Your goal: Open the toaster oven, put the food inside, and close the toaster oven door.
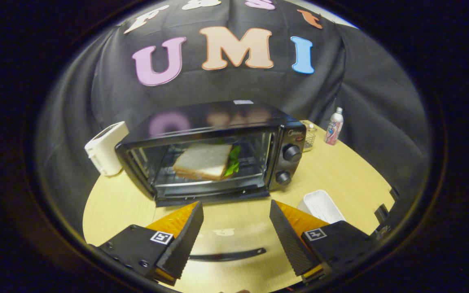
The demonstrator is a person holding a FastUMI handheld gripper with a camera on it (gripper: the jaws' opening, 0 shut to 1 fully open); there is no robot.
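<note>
Gripper view is showing the gripper (236, 213) hovering above a pale wooden table (340, 175), its 2 fingers (185, 236) standing wide apart and gripping nothing, with bare tabletop lying between them. Just beyond the fingertips, a black toaster oven (214, 150) is sitting on the table, its glass door (206, 162) standing upright and looking closed. Behind the glass, a sandwich (204, 162) of white bread is resting on the rack, with green leaves (233, 162) sticking out on its right side. To the right of the door, 2 round knobs (292, 153) are lining up one above the other on the control panel.

Left of the oven and touching its rear corner or sitting just beside it, a white toaster (105, 148) is standing on the table's edge. A white tray (321, 205) is lying near the right finger, between it and the oven's lower right corner. Farther back on the right, well apart from the fingers, a bottle (334, 127) with a pale cap is standing upright near the black cloth wall, and a small wire basket (310, 136) is sitting just behind the oven's right side. A dark curved strip (228, 255) is lying on the table close under the fingers.
</note>
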